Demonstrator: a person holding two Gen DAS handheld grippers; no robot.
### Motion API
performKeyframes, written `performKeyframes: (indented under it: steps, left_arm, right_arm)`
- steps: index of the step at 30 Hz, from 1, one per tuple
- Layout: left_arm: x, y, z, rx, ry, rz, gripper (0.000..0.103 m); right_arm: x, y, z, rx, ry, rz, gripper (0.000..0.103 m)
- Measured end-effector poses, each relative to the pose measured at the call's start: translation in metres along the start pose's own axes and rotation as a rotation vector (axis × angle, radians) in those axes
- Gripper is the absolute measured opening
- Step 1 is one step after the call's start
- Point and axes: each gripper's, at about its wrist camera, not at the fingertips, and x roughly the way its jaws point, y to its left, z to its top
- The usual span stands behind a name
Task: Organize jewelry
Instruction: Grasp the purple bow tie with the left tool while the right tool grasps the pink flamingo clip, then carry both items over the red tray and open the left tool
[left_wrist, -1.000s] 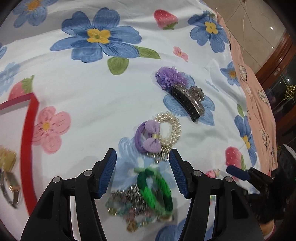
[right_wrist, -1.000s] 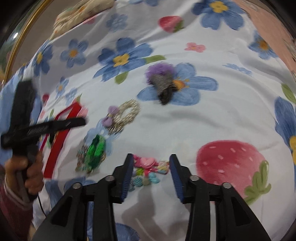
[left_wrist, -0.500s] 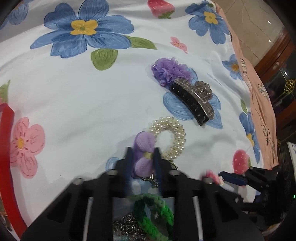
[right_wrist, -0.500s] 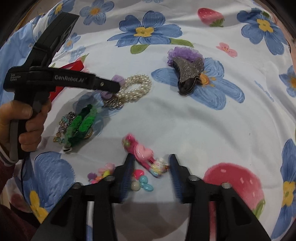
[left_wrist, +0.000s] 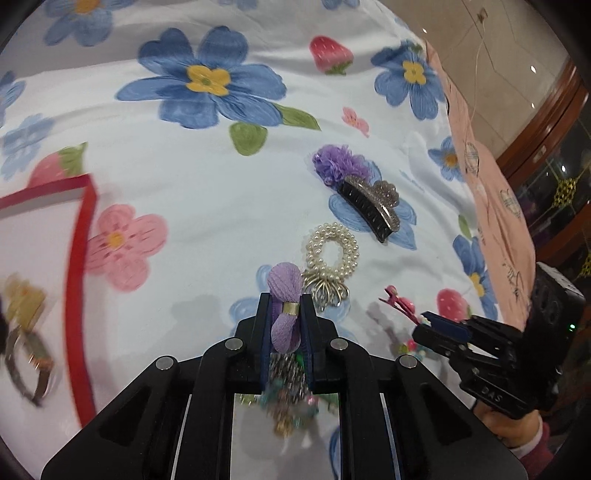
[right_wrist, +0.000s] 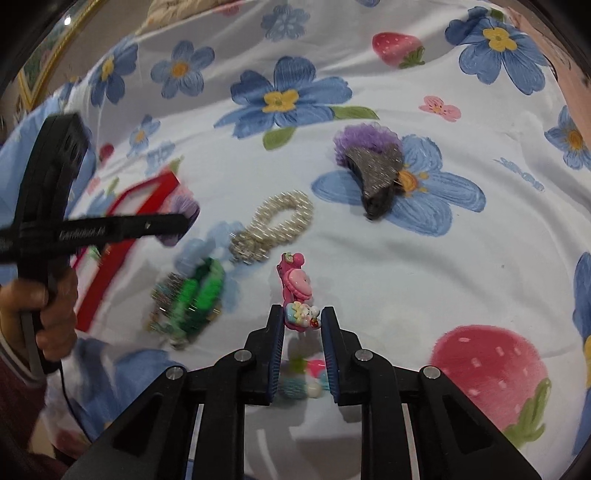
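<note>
Flowered bedsheet (left_wrist: 207, 177) carries everything. Left tool (left_wrist: 286, 325) pinches the purple bow tie (left_wrist: 284, 310), lifted; the red-rimmed tray (left_wrist: 79, 236) lies to its left. Right tool (right_wrist: 303, 319), jaws just closing, clamps the pink clip (right_wrist: 295, 284), pointing away.

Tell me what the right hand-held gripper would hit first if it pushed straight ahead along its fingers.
Apart from the pink hair clip between its fingers, the right hand-held gripper would probably meet bare floral cloth first. The glittery claw clip lies further on, slightly right; depth is unclear.
</note>
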Motion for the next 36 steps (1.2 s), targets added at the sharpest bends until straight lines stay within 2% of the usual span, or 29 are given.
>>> performKeyframes:
  steps: [6,19,36]
  left_arm:
    - [-0.038,0.017,-0.018,-0.045,-0.048,0.009,0.012]
    - [-0.1,0.068,-0.058,-0.15,-0.119,0.072,0.012]
    - [-0.157,0.134,-0.093,-0.281,-0.203,0.147,0.012]
  right_arm:
    - [0.003,0.024,-0.001,0.022,-0.011,0.073,0.02]
    - [0.013,0.097,0.006,-0.078,-0.008,0.174,0.02]
    - [0.029,0.192,0.019,-0.202,-0.001,0.286,0.02]
